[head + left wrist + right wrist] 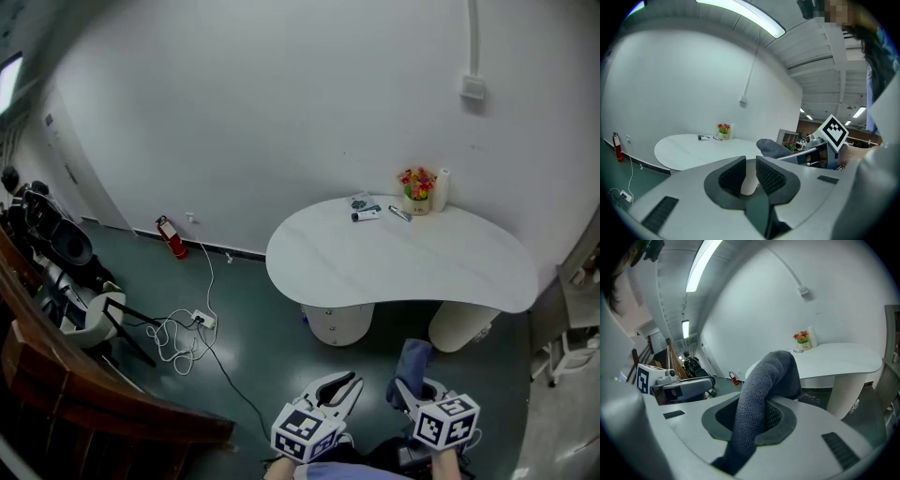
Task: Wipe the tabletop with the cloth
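Right claw point(757, 418) clamped on grey cloth point(766, 380), cloth arching up over the jaws; left claw point(750, 174) narrowly apart, nothing between; both off the white tabletop point(403, 262), above the green floor point(253, 347); flower pot point(417, 192) at its far edge.

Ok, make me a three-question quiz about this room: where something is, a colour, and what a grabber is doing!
1. Where are the flowers? A on the floor; B on the table, at its far edge; C in a gripper.
2. What colour is the fire extinguisher? A red; B yellow; C blue.
3. What is the right gripper doing? A open, empty; B shut on the cloth; C holding a pen.
Answers: B, they stand on the tabletop; A, its body is plainly red; B, the cloth is pinched between its jaws.
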### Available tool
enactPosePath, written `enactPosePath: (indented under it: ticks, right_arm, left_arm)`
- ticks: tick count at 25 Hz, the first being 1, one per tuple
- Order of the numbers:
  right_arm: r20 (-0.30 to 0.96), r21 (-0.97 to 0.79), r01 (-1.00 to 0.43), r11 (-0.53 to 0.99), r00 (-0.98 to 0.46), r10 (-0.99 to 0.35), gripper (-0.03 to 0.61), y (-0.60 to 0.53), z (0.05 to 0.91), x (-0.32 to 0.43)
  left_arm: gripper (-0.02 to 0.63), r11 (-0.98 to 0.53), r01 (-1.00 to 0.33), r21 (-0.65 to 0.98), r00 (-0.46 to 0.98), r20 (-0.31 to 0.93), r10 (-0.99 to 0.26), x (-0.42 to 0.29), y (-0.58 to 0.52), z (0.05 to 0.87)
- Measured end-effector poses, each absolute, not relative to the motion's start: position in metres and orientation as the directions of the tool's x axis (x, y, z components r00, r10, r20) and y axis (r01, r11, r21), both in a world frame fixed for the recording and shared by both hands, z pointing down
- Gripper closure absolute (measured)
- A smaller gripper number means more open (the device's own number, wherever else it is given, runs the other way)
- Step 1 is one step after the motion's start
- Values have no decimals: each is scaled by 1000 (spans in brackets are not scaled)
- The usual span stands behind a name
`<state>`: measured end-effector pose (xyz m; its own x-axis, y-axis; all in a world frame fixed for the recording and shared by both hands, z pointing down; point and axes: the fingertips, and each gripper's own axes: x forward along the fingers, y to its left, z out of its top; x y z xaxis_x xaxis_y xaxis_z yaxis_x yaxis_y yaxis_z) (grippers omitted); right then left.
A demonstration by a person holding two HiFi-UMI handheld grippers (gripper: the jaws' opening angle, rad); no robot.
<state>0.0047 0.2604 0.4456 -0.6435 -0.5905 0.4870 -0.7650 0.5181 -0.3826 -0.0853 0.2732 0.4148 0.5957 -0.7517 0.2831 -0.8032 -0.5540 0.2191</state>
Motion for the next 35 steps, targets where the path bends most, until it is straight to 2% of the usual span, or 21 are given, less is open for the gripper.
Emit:
enactPosePath:
  ticks: [12, 24, 35]
  right_arm:
    - [525, -385, -727, 568, -679, -513, 511, 182, 471, -21]
    - [515, -382, -672, 635, -725, -457, 511, 16, 473, -1]
    - [513, -405, -615, 677, -766, -388, 511, -67, 478, -19]
  left_arm:
    - [552, -480, -825, 299, 555, 271, -786, -114, 196, 428]
    - [552, -425, -872, 242, 481, 267, -835, -89, 37, 417]
    - [552, -364, -902, 231, 424, 319, -848, -94, -30, 427]
